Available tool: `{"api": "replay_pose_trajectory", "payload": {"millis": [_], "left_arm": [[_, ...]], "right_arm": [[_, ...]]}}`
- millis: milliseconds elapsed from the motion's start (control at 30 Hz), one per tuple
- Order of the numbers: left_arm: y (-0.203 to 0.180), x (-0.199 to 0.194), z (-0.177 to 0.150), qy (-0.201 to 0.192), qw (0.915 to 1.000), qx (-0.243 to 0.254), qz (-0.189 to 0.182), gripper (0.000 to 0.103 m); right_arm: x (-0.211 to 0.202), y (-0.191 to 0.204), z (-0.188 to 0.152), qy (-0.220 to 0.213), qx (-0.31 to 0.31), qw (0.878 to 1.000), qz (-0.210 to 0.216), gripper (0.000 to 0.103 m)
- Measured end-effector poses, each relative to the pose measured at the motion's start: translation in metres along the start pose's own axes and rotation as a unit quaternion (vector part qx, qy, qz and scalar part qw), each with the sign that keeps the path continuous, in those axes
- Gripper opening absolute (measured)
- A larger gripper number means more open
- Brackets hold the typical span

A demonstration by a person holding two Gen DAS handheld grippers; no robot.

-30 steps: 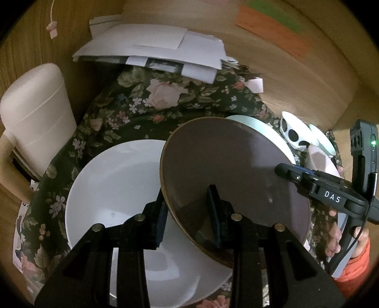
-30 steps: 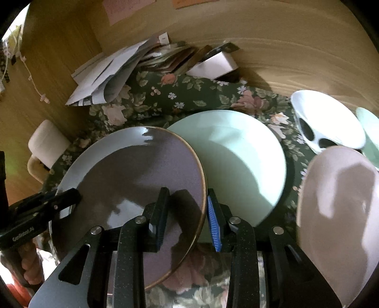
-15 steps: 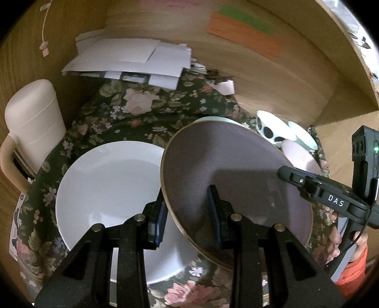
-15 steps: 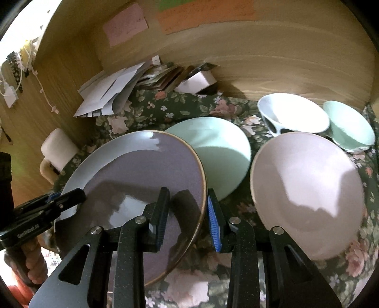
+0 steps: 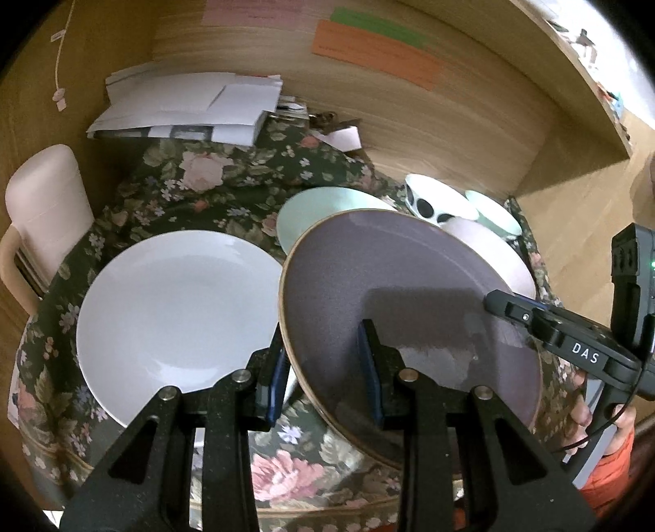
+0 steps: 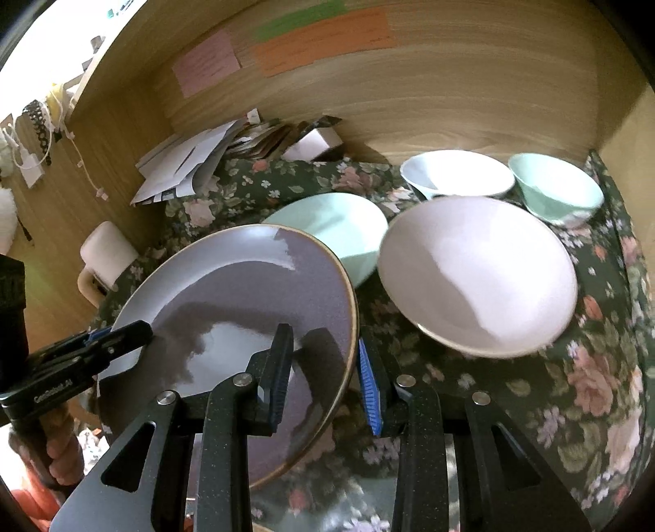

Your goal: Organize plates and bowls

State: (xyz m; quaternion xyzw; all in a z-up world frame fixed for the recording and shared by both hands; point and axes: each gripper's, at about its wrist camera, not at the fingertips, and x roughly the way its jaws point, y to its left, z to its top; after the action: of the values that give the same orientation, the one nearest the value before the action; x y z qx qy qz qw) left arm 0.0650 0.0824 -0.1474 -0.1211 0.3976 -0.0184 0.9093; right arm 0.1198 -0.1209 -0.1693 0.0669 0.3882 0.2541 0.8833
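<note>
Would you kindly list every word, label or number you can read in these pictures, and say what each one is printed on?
"DAS": white letters on the side of the right gripper, seen from the left wrist.
White lettering on the side of the left gripper, seen from the right wrist: too blurred to read with confidence.
Pink note, orange note and green note on the wooden wall: writing too small to read.

Each hand-held gripper, left and right, clamps a plate rim (opposite edges).
</note>
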Motion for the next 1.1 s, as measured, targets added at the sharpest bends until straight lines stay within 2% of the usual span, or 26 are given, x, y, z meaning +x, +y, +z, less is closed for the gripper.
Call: {"api": "replay_pose_trajectory", "payload": {"millis": [500, 1100], "left_arm": [[-0.025, 0.011, -0.024, 0.033, 0.9992, 0.014, -0.019, 0.031], [-0.035, 0.055, -0.032, 0.090, 0.9953, 0.016, -0.031, 0.031]], "right_arm": [[-0.016, -0.024, -0.035, 0.011, 0.030, 0.999, -0.015, 0.028], [0.002, -0.051, -0.053, 0.039, 0.061, 0.996, -0.042, 0.028]]}}
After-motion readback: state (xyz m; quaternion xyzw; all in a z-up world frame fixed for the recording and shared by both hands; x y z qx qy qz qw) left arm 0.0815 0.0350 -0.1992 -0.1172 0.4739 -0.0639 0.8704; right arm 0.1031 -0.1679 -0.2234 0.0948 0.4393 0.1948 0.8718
